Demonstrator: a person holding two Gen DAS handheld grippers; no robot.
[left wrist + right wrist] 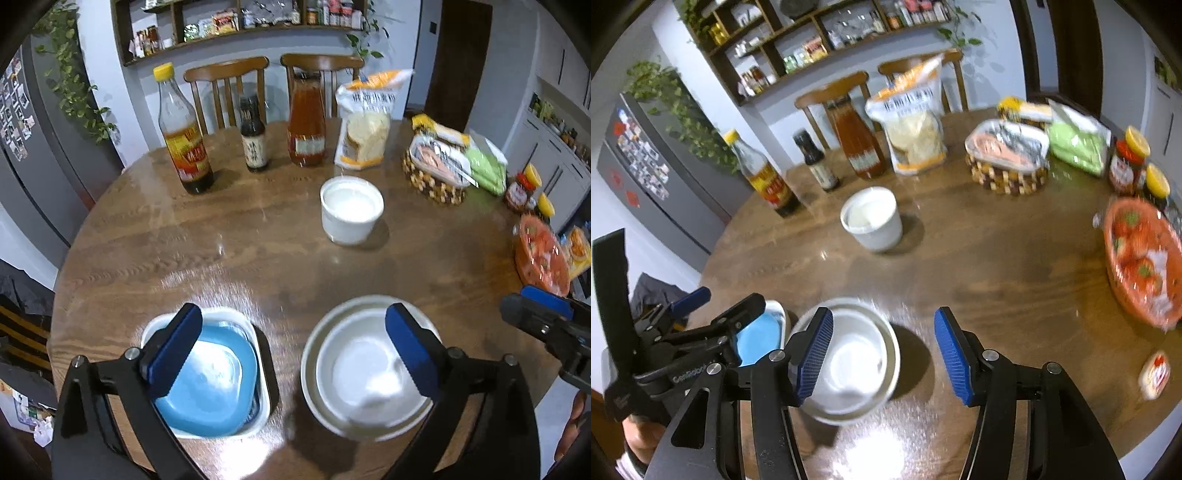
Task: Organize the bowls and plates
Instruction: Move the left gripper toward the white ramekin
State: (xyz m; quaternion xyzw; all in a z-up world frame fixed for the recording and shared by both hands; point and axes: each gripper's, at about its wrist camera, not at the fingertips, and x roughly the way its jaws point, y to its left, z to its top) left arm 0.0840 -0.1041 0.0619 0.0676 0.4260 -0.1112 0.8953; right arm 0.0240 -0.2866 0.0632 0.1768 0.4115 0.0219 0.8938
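- Round wooden table, kitchen shelves and two chairs behind; bottles, a bread bag and baskets line the far edge.
- Your left claw is spread wide and holds nothing; the blue plate in its white square dish and the stacked white bowls sit below it at the near edge.
- Your right claw is also released, partly open and empty; the bowl stack lies under its left finger.
- One white bowl stands apart, mid-table, straight ahead and farther out.
- Judged from both views, it lies slightly nearer your right hand; reach forward and far.
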